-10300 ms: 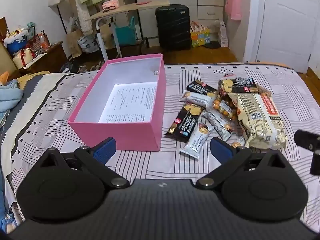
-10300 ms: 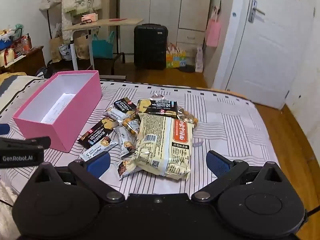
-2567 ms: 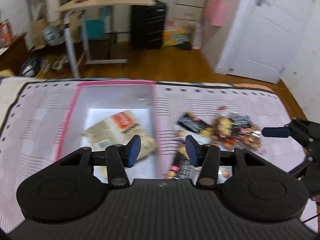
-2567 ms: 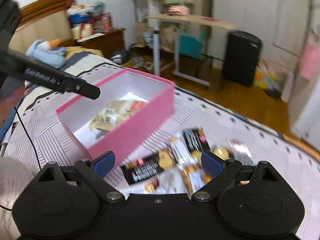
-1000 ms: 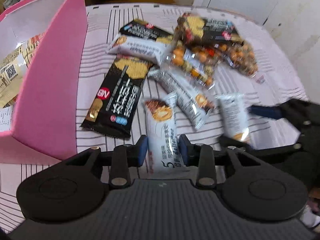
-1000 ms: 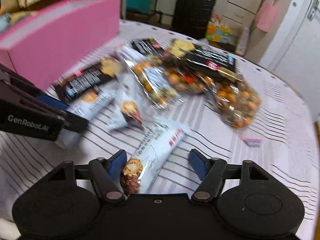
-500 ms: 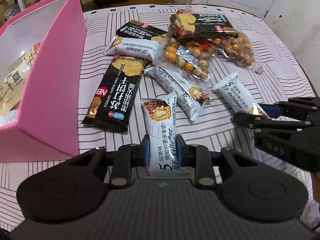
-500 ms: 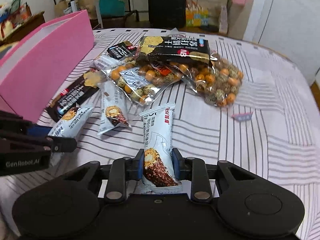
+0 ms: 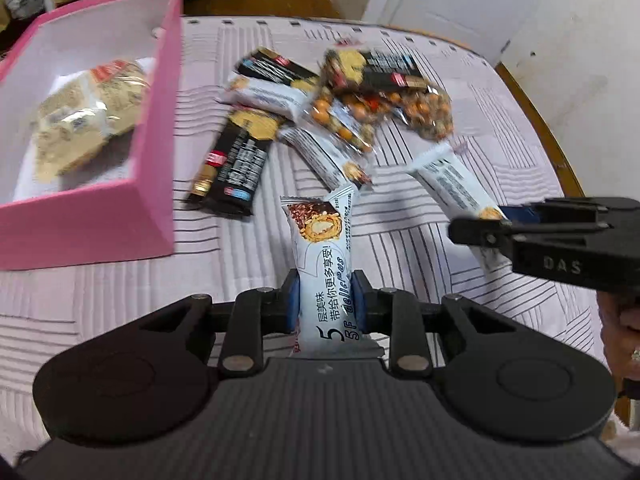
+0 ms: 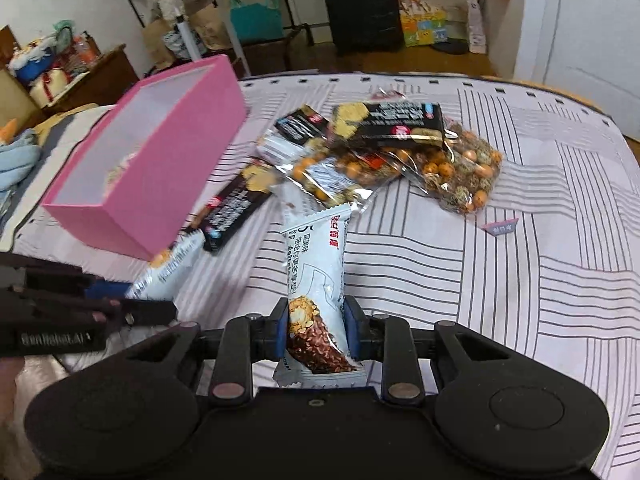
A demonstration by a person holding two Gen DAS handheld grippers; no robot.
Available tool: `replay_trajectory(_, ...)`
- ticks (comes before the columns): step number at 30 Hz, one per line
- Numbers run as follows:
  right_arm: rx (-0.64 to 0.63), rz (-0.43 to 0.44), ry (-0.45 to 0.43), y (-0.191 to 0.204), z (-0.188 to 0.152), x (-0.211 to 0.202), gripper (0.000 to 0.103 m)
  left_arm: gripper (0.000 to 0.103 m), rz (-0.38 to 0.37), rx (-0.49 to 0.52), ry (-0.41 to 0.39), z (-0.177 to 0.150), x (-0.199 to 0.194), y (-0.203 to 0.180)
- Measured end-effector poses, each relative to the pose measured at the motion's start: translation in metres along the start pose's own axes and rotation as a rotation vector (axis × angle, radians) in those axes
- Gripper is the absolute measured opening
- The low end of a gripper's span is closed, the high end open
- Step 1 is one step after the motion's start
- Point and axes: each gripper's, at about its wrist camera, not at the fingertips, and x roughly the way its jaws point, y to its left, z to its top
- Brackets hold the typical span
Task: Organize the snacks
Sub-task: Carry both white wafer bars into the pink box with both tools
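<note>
My left gripper (image 9: 326,306) is shut on a white snack bar (image 9: 324,256) that hangs above the striped bed cover. The right gripper (image 10: 316,326) is shut on a second white bar (image 10: 316,264), also lifted. Each gripper shows in the other's view: the right gripper (image 9: 484,222) with its bar (image 9: 452,184) at the right, the left gripper (image 10: 140,296) with its bar (image 10: 172,268) at the lower left. The pink box (image 9: 156,120) stands to the left and holds one large pale snack bag (image 9: 84,116). Several packs remain piled on the bed: black cracker packs (image 9: 236,160), nut bags (image 10: 460,176).
A small pink scrap (image 10: 500,227) lies on the cover right of the pile. The bed edge (image 9: 536,120) curves along the right, with wooden floor beyond. A black suitcase (image 10: 360,4), a desk and a white door stand at the back of the room.
The right gripper, open around its bar a second ago, has shut on it. Both grippers have risen, lifting their bars off the cover. The box and pile now look farther away.
</note>
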Motion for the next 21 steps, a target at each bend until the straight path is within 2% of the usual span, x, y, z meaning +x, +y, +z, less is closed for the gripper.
replay_trajectory(4, -0.061, -0.012, -0.024, 0.013, 0.001, -0.013, 0.032, 0.025, 0.051, 0.021, -0.062, -0.004, -0.032, -0.003)
replay_trajectory(13, -0.175, 0.076, -0.072, 0.051, 0.015, -0.04, 0.032, 0.025, 0.108, 0.023, -0.154, -0.007, -0.082, 0.0)
replay_trajectory(16, -0.221, 0.133, -0.085, 0.063, 0.026, -0.047, 0.032, 0.025, 0.12, 0.009, -0.18, -0.004, -0.095, 0.009)
replay_trajectory(21, -0.297, 0.245, -0.093, 0.091, 0.055, -0.046, 0.032, 0.025, 0.151, -0.084, -0.267, 0.003, -0.127, 0.044)
